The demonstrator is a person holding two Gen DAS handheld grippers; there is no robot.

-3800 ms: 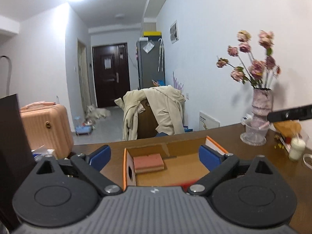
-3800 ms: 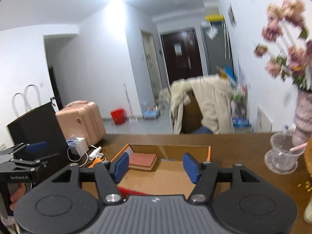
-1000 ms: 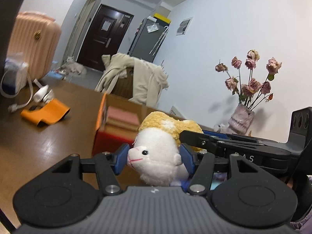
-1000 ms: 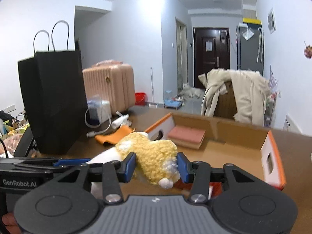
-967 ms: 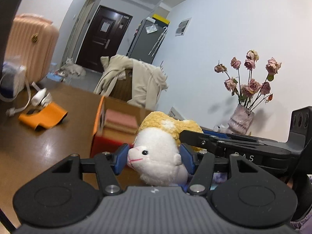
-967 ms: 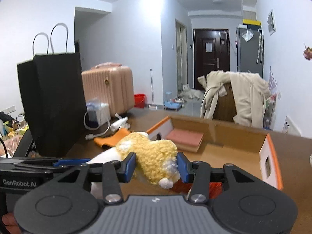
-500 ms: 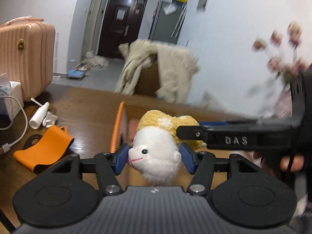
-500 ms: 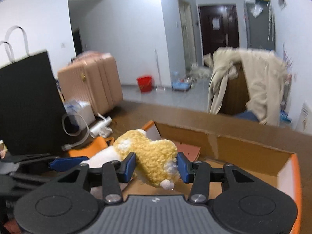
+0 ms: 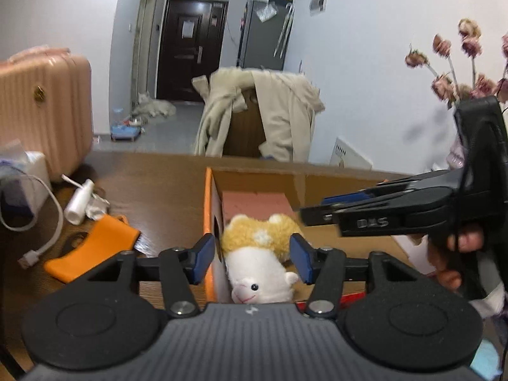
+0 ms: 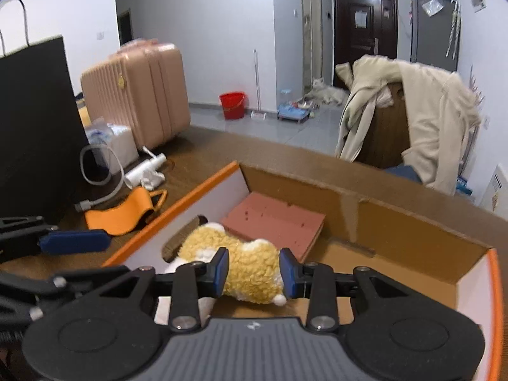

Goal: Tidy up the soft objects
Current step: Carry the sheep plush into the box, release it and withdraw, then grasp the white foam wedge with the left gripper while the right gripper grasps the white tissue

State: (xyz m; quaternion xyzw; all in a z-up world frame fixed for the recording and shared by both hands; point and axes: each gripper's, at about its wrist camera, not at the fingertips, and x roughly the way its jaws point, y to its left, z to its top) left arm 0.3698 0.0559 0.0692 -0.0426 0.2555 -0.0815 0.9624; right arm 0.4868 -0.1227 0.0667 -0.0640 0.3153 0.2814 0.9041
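Note:
A plush sheep (image 9: pixel 258 258) with a white face and yellow woolly back lies inside the orange-edged cardboard box (image 9: pixel 208 200), against its left wall. My left gripper (image 9: pixel 252 255) is open, its pads apart from the sheep's head. My right gripper (image 10: pixel 250 271) has opened; its pads stand on either side of the sheep's (image 10: pixel 246 262) yellow body inside the box (image 10: pixel 409 235), with small gaps. A pink foam block (image 10: pixel 274 222) lies flat in the box's far left corner, also in the left wrist view (image 9: pixel 254 201).
On the brown table left of the box lie an orange strap (image 10: pixel 122 211), a white plug with cable (image 10: pixel 146 168) and a black paper bag (image 10: pixel 35 127). A vase of dried roses (image 9: pixel 460 73) stands right. A pink suitcase (image 10: pixel 139 95) and a coat-draped chair (image 10: pixel 409 111) stand beyond.
Both grippers carried the sheep over the box and lowered it in. Both have opened, and the sheep now lies in the box.

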